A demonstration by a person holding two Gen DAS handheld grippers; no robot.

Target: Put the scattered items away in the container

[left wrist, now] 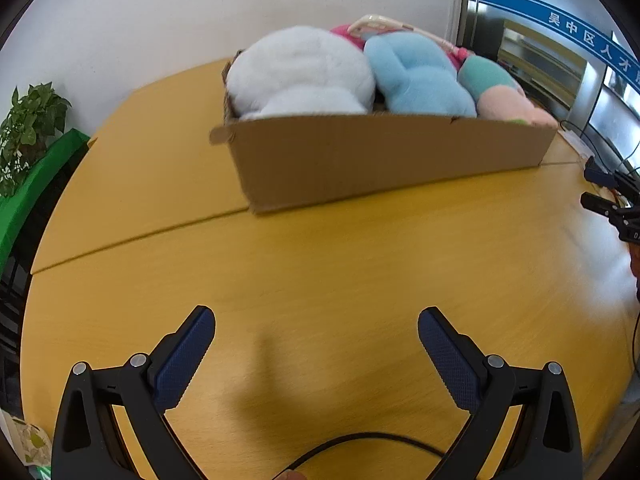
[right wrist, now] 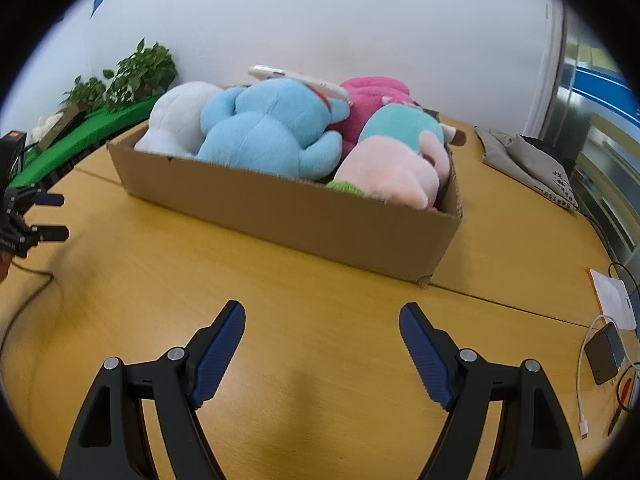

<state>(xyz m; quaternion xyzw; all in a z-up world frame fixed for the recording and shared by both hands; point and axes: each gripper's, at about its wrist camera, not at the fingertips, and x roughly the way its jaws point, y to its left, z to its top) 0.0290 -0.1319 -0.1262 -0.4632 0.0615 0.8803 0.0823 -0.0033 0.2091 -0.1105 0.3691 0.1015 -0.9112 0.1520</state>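
Observation:
A shallow cardboard box [left wrist: 380, 160] [right wrist: 288, 212] stands on the yellow wooden table [left wrist: 320, 272] [right wrist: 280, 312], packed with plush toys: a white one [left wrist: 300, 72] [right wrist: 176, 120], a light blue one [left wrist: 416, 76] [right wrist: 264, 132], a magenta one [right wrist: 372, 96], and a teal and pale pink one [left wrist: 500, 88] [right wrist: 396, 160]. A slim white object [left wrist: 384, 24] [right wrist: 296, 78] lies across the top. My left gripper [left wrist: 316, 322] is open over bare table in front of the box. My right gripper [right wrist: 322, 314] is open too, with nothing between its fingers. Each gripper shows at the edge of the other's view [left wrist: 608, 200] [right wrist: 36, 216].
Potted plants [left wrist: 28, 128] [right wrist: 136, 72] and a green ledge [left wrist: 36, 184] stand at the left by the white wall. At the right lie a grey cloth bag [right wrist: 532, 164], a dark power bank with white cable [right wrist: 604, 352] and a notebook [right wrist: 612, 300]. A black cable [right wrist: 24, 304] trails across the table's left.

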